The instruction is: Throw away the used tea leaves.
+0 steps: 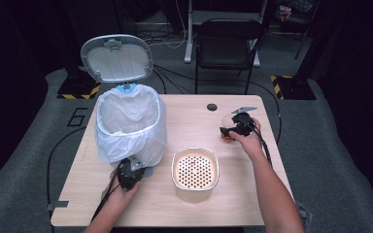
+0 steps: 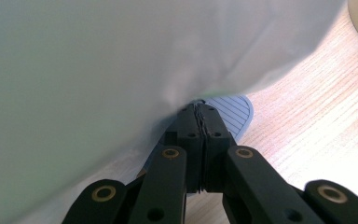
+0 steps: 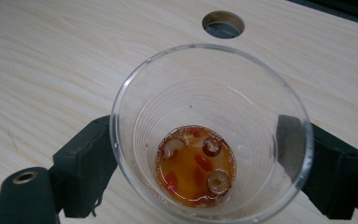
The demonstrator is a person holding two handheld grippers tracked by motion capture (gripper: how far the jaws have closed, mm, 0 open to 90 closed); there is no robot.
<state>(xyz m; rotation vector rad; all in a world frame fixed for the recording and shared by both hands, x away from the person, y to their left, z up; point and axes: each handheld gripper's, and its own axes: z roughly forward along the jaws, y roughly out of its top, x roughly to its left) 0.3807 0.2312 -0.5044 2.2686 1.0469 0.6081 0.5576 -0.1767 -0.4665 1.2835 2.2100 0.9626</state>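
My left gripper (image 1: 130,175) clamped shut, pressing the pedal (image 2: 233,112) of the lined bin (image 1: 131,124), lid (image 1: 117,57) raised upright, perforated strainer bowl (image 1: 195,171) mid-table, my right gripper (image 1: 234,127) straddling the upright clear cup (image 3: 212,135), mouth upward, amber liquid inside, near the table's (image 1: 184,116) right edge.

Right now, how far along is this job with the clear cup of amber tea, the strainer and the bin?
Done: the white-bagged pedal bin stands lid-up, with the shut left gripper at its grey ribbed pedal. In hand: the right gripper has its jaws on either side of the clear plastic cup, which stands on the table with amber liquid and fruit pieces inside. Probably left: emptying it over the cream perforated strainer basin, which looks empty.
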